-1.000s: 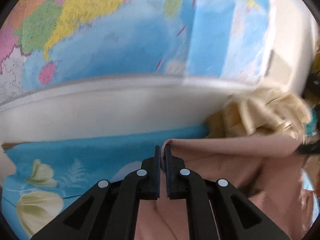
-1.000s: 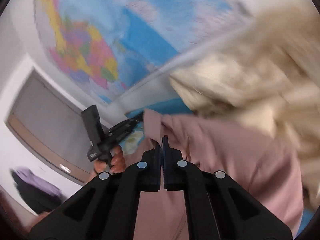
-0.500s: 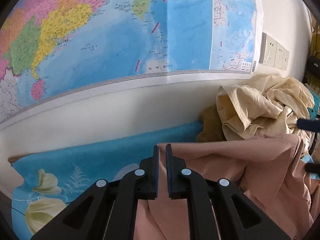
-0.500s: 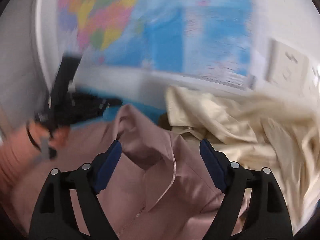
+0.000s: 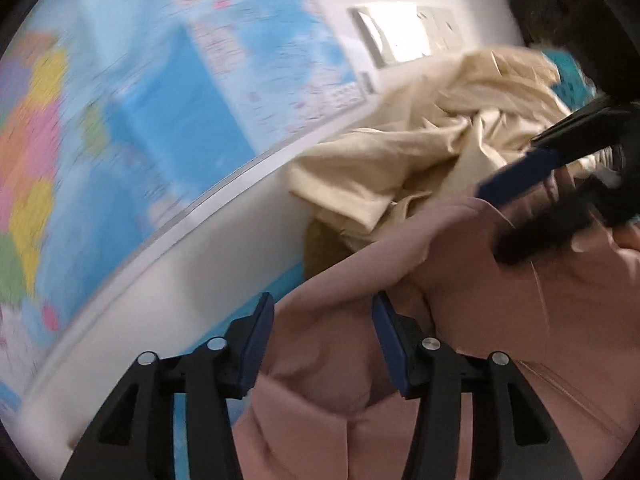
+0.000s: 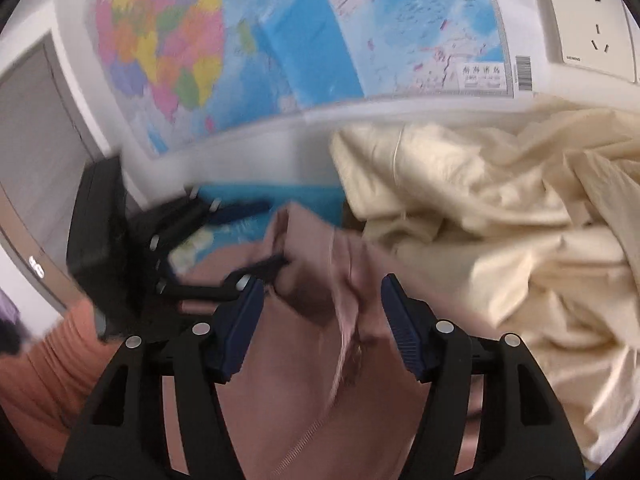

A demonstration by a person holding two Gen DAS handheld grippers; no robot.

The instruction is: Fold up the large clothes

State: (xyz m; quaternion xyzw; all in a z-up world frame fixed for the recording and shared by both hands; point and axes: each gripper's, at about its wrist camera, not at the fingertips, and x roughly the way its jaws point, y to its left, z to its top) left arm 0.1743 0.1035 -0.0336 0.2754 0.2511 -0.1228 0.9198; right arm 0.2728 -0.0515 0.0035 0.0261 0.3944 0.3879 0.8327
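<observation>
Two garments crowd the frames: pink garment (image 5: 500, 320) at lower centre, loose between the left claw (image 5: 323, 344), opening, and right claw (image 6: 322, 328), closing; cream heap (image 6: 500, 232) at right, wall map (image 6: 280, 40) above.

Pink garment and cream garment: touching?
Touching. In the right wrist view, the pink garment runs up against the cream garment, whose folds overlap its edge with no gap.
</observation>
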